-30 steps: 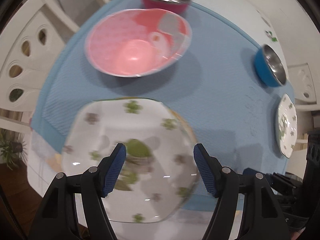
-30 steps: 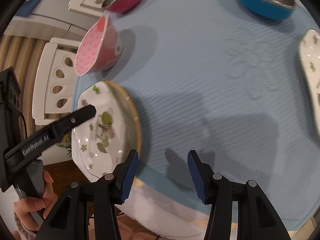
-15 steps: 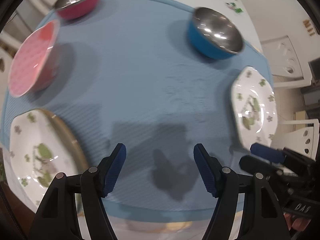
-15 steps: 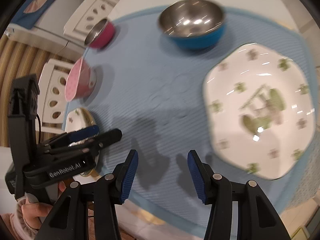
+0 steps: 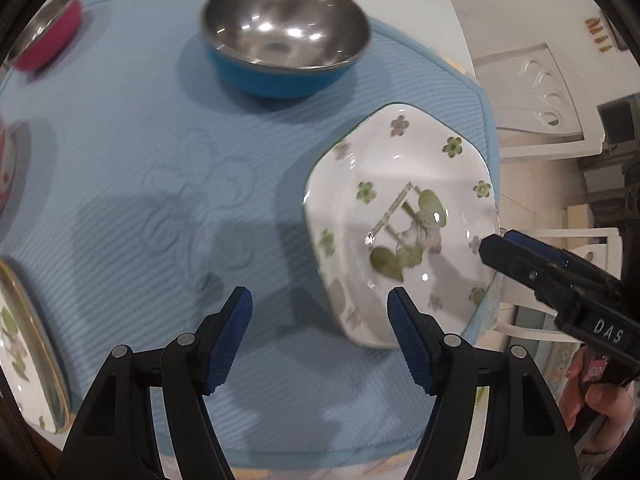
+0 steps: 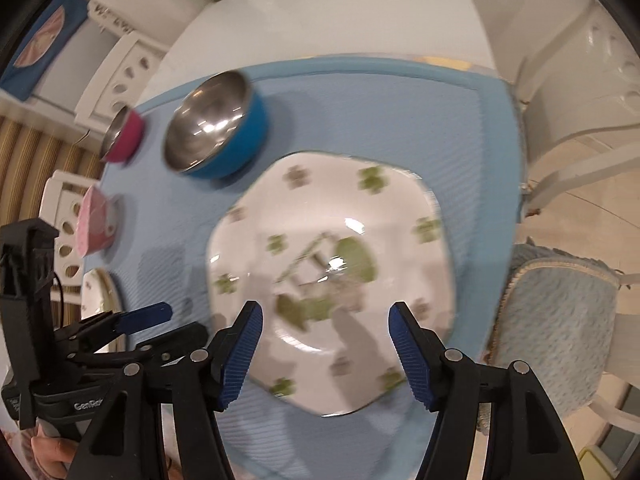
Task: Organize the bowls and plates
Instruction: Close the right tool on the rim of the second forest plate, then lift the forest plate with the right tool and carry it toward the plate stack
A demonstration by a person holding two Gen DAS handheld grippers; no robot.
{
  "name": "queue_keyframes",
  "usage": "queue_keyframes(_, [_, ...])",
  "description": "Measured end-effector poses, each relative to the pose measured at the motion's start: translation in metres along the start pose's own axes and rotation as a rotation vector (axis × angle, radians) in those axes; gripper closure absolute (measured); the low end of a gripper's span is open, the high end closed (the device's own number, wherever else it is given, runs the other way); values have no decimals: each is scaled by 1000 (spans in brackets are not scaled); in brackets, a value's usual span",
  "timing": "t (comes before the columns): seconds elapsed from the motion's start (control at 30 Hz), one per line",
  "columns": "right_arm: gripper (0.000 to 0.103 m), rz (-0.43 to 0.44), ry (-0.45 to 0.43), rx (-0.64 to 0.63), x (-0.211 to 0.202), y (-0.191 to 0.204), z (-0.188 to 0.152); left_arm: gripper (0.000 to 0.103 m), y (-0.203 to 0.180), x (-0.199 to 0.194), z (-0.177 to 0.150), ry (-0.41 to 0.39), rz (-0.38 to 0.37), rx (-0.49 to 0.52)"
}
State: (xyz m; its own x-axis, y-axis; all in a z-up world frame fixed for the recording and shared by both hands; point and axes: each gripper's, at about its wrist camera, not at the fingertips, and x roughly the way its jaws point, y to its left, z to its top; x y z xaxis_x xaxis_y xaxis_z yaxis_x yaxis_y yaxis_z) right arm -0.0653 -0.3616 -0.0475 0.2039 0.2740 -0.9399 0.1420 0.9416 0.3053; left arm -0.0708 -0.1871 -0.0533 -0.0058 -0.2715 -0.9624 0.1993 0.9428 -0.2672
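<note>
**Two open grippers over the mat**

Right hand-held gripper (image 6: 325, 350) above flowered plate (image 6: 332, 272), fingers wide apart, holding nothing. Left hand-held gripper (image 5: 319, 338) over blue mat (image 5: 160, 200), fingers apart too, empty. Blue bowl (image 5: 280, 32) at 12 o'clock, plate at 3 o'clock, second plate (image 5: 24, 352) at 9 o'clock.

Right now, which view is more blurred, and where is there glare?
Right wrist view: motion blur smears the clover plate. Left wrist view: sharper; ceiling lights glare inside the blue steel bowl; gripper shadows fall on the blue mat.
</note>
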Motion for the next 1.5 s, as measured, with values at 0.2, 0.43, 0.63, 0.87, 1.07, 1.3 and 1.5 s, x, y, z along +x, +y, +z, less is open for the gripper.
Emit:
queue_keyframes(0.2, [40,-29,30,-33,23,-15,14,34,-6,26,6,51,32,12])
queue_keyframes(0.43, [40,-11,7,-61,25,-12,28,34,-6,43,10,67,52,30])
queue_keyframes(0.63, [38,-103,21,-40,25,-33,30,34,-5,44,18,66,51,30])
queue_keyframes(0.87, [38,-74,98,-122,60,-31,25,10,-19,56,27,73,57,71])
queue_keyframes(1.07, [21,-36,87,-158,64,-31,28,2,-36,65,24,59,110,111])
queue_keyframes(1.3, [14,-112,91,-264,71,-14,21,2,-38,60,16,22,105,118])
queue_keyframes(1.5, [18,-131,73,-253,69,-9,15,17,-17,37,4,-22,110,149])
